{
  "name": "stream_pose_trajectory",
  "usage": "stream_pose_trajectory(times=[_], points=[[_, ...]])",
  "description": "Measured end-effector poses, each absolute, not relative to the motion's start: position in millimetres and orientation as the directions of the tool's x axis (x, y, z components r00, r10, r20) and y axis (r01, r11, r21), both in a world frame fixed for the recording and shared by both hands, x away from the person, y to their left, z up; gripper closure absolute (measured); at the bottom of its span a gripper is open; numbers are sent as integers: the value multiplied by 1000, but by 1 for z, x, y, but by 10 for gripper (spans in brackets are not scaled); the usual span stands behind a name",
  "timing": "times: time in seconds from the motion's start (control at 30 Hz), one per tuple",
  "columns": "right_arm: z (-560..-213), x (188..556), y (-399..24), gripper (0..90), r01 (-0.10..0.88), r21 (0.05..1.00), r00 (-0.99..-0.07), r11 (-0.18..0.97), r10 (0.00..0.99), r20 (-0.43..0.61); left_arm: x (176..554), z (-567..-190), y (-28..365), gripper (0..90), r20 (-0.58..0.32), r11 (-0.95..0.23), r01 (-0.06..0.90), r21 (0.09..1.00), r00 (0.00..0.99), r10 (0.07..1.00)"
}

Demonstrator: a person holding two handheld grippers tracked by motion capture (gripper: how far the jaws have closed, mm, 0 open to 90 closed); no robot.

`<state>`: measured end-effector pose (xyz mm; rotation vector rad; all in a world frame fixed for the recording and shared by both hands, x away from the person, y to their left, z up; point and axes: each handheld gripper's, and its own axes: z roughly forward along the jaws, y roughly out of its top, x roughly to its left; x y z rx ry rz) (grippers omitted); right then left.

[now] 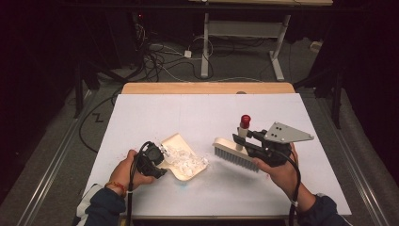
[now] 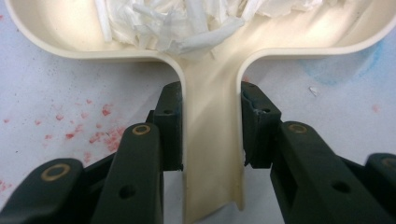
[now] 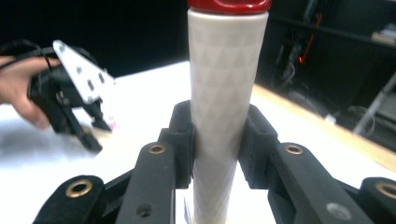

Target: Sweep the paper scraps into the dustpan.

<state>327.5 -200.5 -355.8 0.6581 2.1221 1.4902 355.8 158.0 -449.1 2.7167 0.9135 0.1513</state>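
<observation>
Both hands rest low on the table point(image 1: 141, 108), left gripper point(image 2: 211, 123) clamping the dustpan point(image 2: 212, 140) handle, right gripper point(image 3: 217, 140) clamping the brush point(image 3: 224, 107) handle.

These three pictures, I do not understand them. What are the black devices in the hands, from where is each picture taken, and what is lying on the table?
No robot is here. A person holds a black hand-held clamp in each hand, each with two jaws and its own small camera.

The high view looks down on the white table from above. The left gripper holds a cream dustpan with white paper scraps in it. The right gripper holds a brush with a red-capped handle.

The left gripper view looks along that clamp's jaws: they are shut on the dustpan's handle, with scraps beyond. Red specks stain the table.

The right gripper view shows its jaws shut on the brush handle, upright, with the other hand's gripper farther off.
</observation>
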Motion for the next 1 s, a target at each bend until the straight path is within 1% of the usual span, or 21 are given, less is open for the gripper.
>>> stream_pose_trajectory(times=[0.13, 0.3, 0.43, 0.53, 0.63, 0.77, 0.87, 1.0], points=[[-367, 323, -204, 707, 146, 933, -778, 329, 620, -97, 355, -449, 158, 630, 17, -765, 577, 288, 795, 606], [-380, 327, -180, 707, 152, 927, -801, 342, 592, -88, 356, -449, 157, 629, 20, -769, 572, 284, 799, 601], [-380, 328, -158, 707, 131, 932, -806, 337, 584, -98, 356, -449, 158, 629, 14, -769, 571, 286, 800, 600], [-380, 335, -143, 707, 138, 943, -816, 303, 574, -65, 356, -449, 158, 629, 15, -770, 570, 287, 801, 599], [-379, 337, -129, 707, 113, 947, -815, 301, 573, -85, 354, -449, 159, 629, 17, -772, 566, 288, 803, 595], [-376, 334, -119, 707, 98, 951, -840, 295, 537, -80, 352, -449, 160, 629, 18, -772, 566, 290, 803, 595], [-373, 331, -121, 706, 81, 951, -839, 298, 536, -96, 351, -449, 160, 629, 21, -774, 563, 290, 805, 594], [-365, 329, -135, 706, 97, 957, -842, 275, 536, -69, 350, -449, 160, 629, 21, -773, 564, 292, 804, 595]])
